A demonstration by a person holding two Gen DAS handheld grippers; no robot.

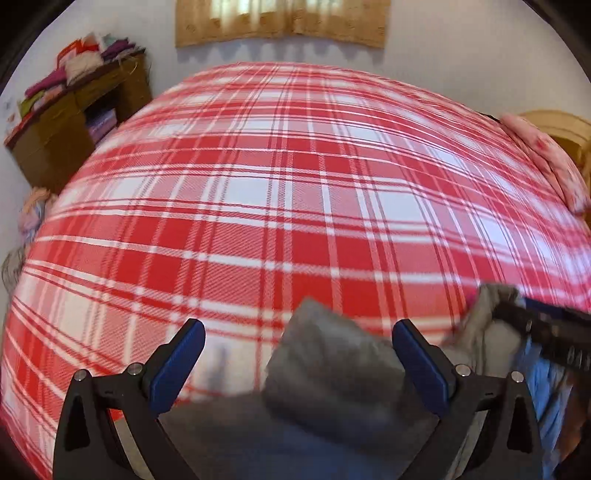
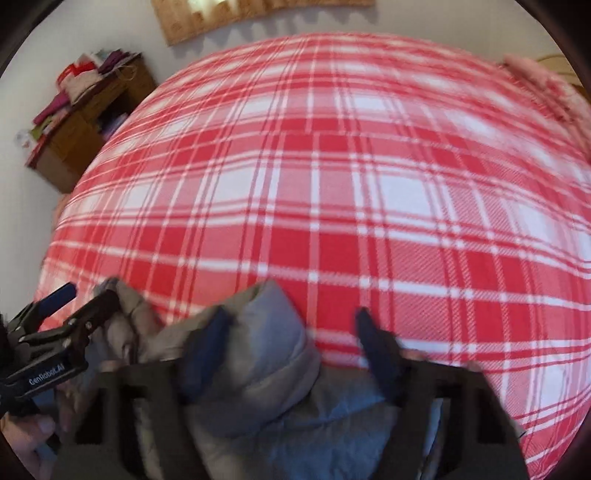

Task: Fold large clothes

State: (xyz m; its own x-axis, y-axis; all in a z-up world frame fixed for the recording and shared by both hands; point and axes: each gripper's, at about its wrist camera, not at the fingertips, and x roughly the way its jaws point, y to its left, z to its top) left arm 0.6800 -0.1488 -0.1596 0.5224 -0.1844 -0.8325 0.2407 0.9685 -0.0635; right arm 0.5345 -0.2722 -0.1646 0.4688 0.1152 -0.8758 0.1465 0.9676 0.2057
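A grey padded garment [image 1: 332,373] lies bunched at the near edge of a bed with a red and white plaid cover [image 1: 295,184]. My left gripper [image 1: 299,343] is open, and a fold of the garment rises between its blue fingers. In the right wrist view the garment [image 2: 273,354] fills the space between the fingers of my right gripper [image 2: 291,325], which is open and blurred. The left gripper [image 2: 85,306] shows at the left of that view, against the garment's edge. The right gripper's dark body [image 1: 546,328] shows at the right of the left wrist view.
A brown shelf unit [image 1: 77,122] with stacked folded fabrics stands at the far left by the wall. A pink patterned pillow [image 1: 546,158] lies at the bed's far right. A tan curtain [image 1: 280,22] hangs on the back wall.
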